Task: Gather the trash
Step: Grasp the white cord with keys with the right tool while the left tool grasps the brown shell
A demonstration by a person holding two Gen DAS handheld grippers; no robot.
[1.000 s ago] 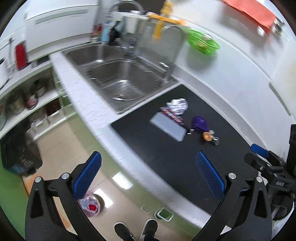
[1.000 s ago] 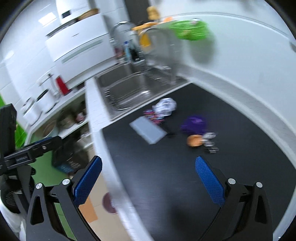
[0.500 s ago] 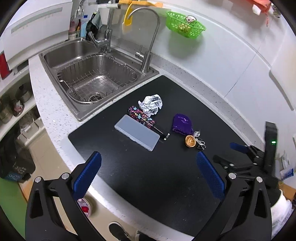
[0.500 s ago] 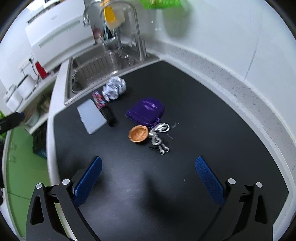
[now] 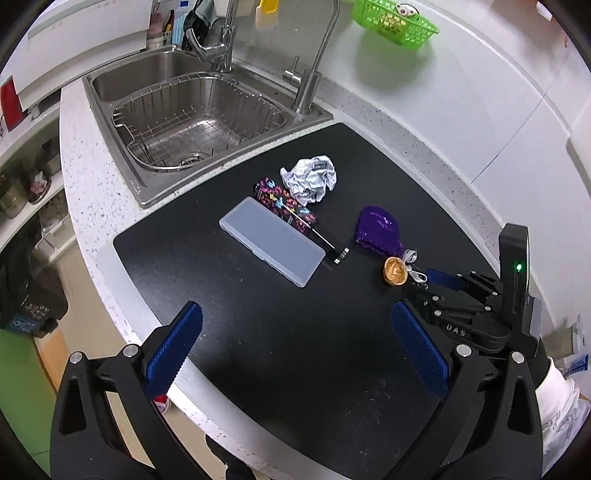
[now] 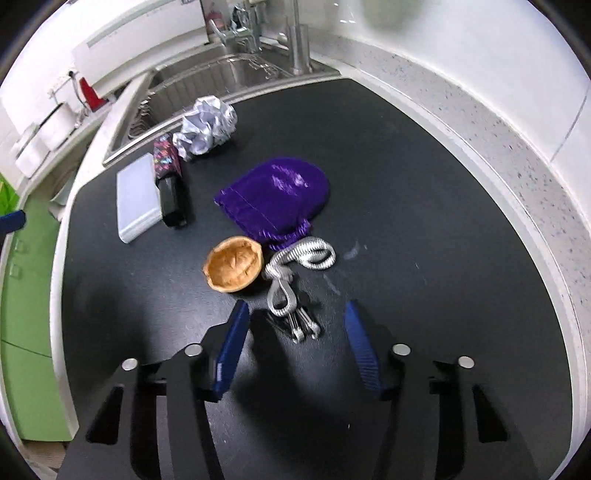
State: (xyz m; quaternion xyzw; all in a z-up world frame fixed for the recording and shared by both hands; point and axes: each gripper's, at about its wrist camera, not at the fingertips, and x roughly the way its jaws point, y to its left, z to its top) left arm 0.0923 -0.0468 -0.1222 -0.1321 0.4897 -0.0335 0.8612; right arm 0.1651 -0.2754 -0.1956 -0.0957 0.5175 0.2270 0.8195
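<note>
On the black mat [image 5: 280, 350] lie a crumpled white paper ball [image 5: 310, 177], a purple shiny pouch [image 6: 277, 195] with a silver cord [image 6: 303, 258], and an orange-brown nut shell half [image 6: 233, 267]. My right gripper [image 6: 295, 314] hangs low over the mat with its jaws closing. The cord's small metal ends [image 6: 301, 326] lie between its blue pads, which are clear of them. My left gripper [image 5: 295, 314] is open over bare mat near the front edge, with nothing between its fingers. In the left wrist view the right gripper [image 5: 424, 286] reaches beside the shell [image 5: 396, 271].
A translucent flat case [image 5: 271, 240] and a dark patterned box [image 5: 284, 205] lie left of the pouch. Behind the mat is a steel sink [image 5: 195, 110] with a wire rack and a tap. A green basket [image 5: 395, 22] hangs on the white wall.
Both grippers came down and closer to the mat. The right gripper's jaws went from wide apart to narrower, now either side of the cord's metal ends.
</note>
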